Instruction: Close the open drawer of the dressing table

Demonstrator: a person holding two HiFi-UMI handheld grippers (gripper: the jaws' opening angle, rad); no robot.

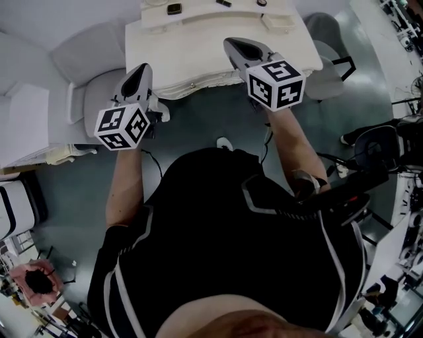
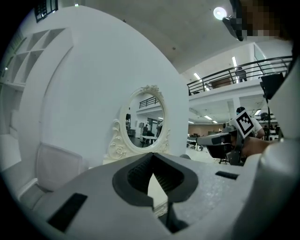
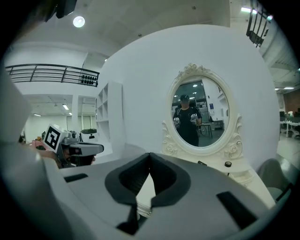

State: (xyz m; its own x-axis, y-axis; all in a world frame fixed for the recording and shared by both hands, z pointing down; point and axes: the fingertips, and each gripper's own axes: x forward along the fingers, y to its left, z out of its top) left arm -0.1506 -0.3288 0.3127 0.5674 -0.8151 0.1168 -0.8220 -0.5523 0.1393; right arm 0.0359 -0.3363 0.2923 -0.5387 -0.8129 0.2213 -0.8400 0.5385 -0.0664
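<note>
The cream dressing table (image 1: 142,39) stands ahead of me, and its drawer (image 1: 198,84) with a scalloped front is pulled out toward me. My left gripper (image 1: 141,71) hangs just left of the drawer front, shut and holding nothing. My right gripper (image 1: 234,45) hovers over the drawer's right end, near the table's front edge. It too is shut and holds nothing. The left gripper (image 2: 153,155) points at the oval mirror (image 2: 146,119), as does the right gripper (image 3: 150,154), with the mirror (image 3: 200,112) in that view. Cream wood shows through both jaw gaps.
A grey padded chair (image 1: 92,92) sits left of the table and another grey seat (image 1: 330,63) is at its right. Small items (image 1: 174,9) lie on the tabletop. A white cabinet (image 1: 23,125) stands far left, a dark office chair (image 1: 380,148) at right.
</note>
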